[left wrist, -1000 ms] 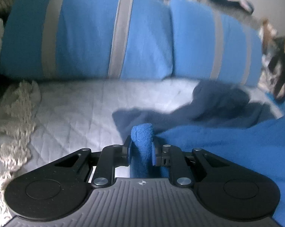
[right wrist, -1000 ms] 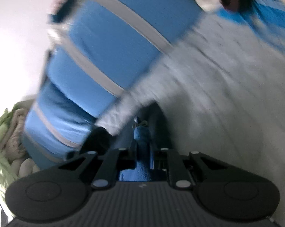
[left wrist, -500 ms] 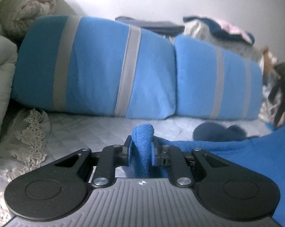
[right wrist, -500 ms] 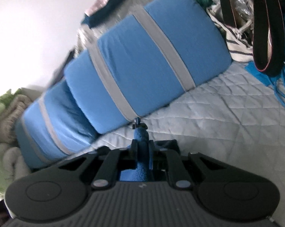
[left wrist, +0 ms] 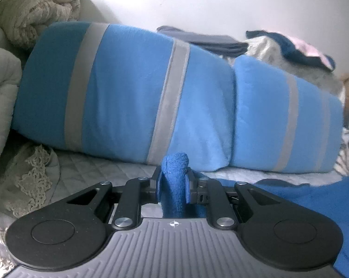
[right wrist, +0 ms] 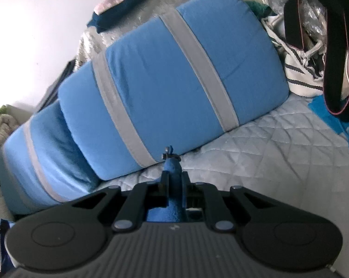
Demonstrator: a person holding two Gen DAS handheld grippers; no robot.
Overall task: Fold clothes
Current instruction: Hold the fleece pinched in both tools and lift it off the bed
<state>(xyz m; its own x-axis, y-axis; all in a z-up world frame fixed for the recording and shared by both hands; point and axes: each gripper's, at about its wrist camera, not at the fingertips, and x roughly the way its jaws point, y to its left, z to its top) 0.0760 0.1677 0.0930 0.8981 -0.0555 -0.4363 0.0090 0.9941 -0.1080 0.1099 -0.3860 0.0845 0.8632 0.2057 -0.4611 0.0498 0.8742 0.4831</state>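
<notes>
Gripping a fold of blue fleece garment (left wrist: 174, 180), the left gripper (left wrist: 173, 186) is clenched on it. Right gripper (right wrist: 173, 186) likewise clamps blue fabric above the quilted bed (right wrist: 278, 162).

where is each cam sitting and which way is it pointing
Left wrist: sits on the left gripper, looking forward at striped blue pillows against a wall; its black fingers pinch the blue garment.
Right wrist: sits on the right gripper, view rolled, facing the same pillows over a quilted bedspread; its fingers pinch blue fabric.
Shared: pillows, bedspread, wall.
</notes>
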